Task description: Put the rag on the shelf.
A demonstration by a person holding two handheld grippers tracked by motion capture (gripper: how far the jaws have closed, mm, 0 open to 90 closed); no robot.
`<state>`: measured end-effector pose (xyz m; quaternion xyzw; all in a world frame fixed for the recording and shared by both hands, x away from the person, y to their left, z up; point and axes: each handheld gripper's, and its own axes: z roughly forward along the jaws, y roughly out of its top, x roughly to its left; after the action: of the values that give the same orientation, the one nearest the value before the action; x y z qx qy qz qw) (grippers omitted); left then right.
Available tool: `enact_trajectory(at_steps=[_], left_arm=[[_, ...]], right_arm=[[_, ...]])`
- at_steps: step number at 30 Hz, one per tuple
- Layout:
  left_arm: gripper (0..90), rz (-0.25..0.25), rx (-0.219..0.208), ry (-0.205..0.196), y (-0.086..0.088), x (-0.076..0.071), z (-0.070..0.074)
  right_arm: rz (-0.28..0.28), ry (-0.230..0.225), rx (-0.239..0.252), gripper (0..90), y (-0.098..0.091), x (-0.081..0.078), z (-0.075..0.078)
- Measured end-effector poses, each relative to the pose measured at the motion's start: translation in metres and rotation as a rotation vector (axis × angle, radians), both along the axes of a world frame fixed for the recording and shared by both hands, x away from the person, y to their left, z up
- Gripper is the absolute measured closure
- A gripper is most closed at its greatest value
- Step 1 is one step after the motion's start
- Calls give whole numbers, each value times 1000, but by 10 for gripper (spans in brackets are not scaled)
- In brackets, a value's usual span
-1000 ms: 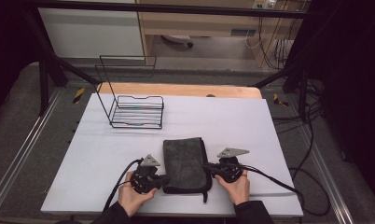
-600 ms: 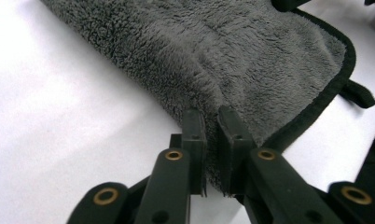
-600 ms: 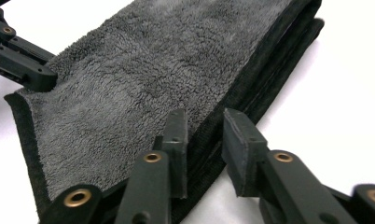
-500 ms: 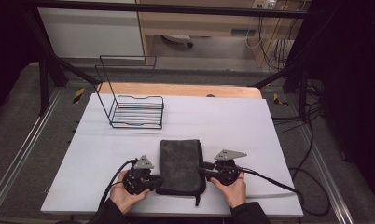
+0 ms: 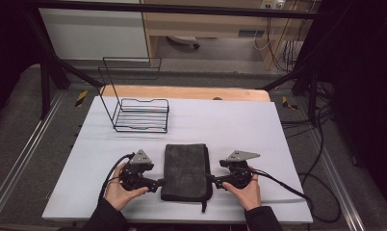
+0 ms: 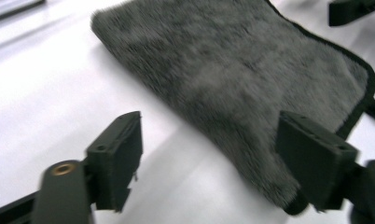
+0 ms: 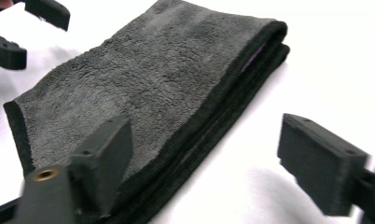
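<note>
A dark grey folded towel (image 5: 187, 171) lies flat near the front of the white table (image 5: 239, 125). My left gripper (image 5: 159, 183) lies at its left edge and my right gripper (image 5: 213, 182) at its right edge, both pointing inward. Both sets of jaws have just been opening. In the left gripper view the left gripper (image 6: 213, 156) stands open, with the towel (image 6: 232, 70) edge in the gap and the pads clear of it. In the right gripper view the right gripper (image 7: 211, 158) is open, the towel (image 7: 143, 84) and its folded hem lying loose between the jaws.
A black wire rack (image 5: 141, 110) stands at the back left of the table. A wooden board (image 5: 182, 92) runs along the far edge. Cables (image 5: 297, 192) trail off to the right. Bare white table surrounds the towel.
Both grippers were shut on the towel's side edges and have opened, letting it go. The left gripper has drawn a little to the left, away from the towel.
</note>
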<state>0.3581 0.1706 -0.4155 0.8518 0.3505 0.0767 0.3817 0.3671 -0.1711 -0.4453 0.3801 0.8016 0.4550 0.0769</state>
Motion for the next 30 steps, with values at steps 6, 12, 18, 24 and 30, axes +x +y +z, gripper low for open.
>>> enact_trajectory(at_steps=[6, 12, 18, 24, 30], left_arm=[[126, 21, 18, -16, -2, 15, 7], [122, 62, 32, -45, -4, 34, 14], [118, 112, 10, -48, -10, 53, 11], [157, 157, 4, -22, -16, 73, 5], [260, 210, -1, 6, -19, 92, -2]], right_arm=[[-11, 0, 1, 64, -8, 1, 2], [-10, 1, -8, 46, -8, 1, 3], [-14, -3, -24, 29, -9, 0, 3], [-11, 0, -38, 33, -8, -2, 1], [-11, 1, -42, 34, -8, -2, 1]])
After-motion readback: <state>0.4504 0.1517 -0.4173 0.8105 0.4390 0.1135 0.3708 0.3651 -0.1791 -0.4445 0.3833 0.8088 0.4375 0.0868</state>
